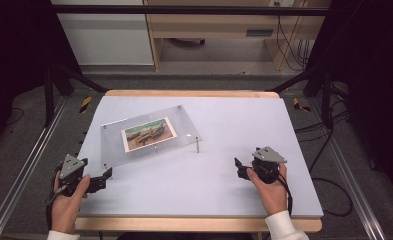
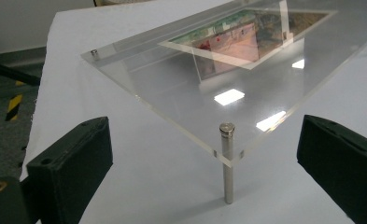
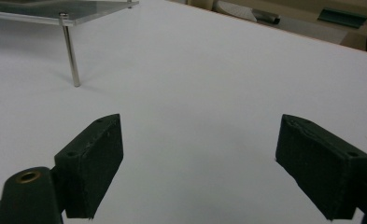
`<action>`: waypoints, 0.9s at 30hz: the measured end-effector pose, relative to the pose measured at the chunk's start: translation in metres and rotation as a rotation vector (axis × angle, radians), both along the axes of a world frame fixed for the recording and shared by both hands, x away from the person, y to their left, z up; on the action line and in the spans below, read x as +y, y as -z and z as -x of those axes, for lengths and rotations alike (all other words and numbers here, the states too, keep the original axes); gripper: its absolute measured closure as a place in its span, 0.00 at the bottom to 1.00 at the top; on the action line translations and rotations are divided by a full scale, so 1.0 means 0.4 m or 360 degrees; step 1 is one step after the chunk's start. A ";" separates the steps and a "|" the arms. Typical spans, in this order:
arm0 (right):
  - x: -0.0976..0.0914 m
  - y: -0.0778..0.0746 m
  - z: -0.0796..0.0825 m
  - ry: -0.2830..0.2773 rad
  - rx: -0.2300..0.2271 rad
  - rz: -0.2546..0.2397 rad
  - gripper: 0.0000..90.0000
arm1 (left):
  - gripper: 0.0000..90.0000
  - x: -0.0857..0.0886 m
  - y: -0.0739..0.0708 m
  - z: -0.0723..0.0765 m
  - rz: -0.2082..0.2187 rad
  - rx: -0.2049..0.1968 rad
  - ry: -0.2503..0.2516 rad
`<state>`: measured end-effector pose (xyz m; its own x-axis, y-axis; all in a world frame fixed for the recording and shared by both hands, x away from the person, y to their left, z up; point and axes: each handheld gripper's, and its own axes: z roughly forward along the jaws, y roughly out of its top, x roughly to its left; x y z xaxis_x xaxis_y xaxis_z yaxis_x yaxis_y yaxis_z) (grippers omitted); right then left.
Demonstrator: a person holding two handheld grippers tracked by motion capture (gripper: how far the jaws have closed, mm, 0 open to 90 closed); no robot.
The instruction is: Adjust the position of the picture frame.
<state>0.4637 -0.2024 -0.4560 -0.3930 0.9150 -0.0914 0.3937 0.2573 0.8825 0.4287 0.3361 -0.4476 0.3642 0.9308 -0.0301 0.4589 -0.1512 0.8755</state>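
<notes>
Position check: my left gripper (image 1: pixel 105 175) rested at the near left of the table (image 1: pixel 234 130), jaws spread wide with nothing between them, aimed at the nearest metal leg (image 2: pixel 227 163) of the clear acrylic plate (image 1: pixel 149 135). That plate stood raised on thin legs left of centre, with a printed picture (image 1: pixel 149 133) lying flat at its middle. My right gripper (image 1: pixel 239 167) sat well apart at the near right, jaws likewise wide and empty over bare tabletop.

A clear acrylic plate (image 2: pixel 246 93) on thin metal legs (image 2: pixel 227 163), a colour picture (image 1: pixel 149 133) lying flat beneath it, stands level just ahead of the left gripper (image 1: pixel 105 176), its near corner leg between the open jaws' line.
</notes>
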 end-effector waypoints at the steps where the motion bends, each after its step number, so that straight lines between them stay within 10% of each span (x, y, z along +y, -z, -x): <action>1: -0.001 0.003 -0.001 -0.0004 0.0001 0.0002 0.18 | 0.03 0.001 -0.001 0.001 0.0014 0.0012 0.0006; 20: 0.020 0.013 -0.002 -0.0047 0.0088 -0.0006 0.20 | 0.10 -0.012 -0.018 0.016 0.0088 0.0011 0.0033; 27: 0.044 0.000 -0.005 -0.0076 0.0039 -0.0041 0.24 | 0.11 -0.035 -0.011 0.029 0.0009 0.0028 0.0059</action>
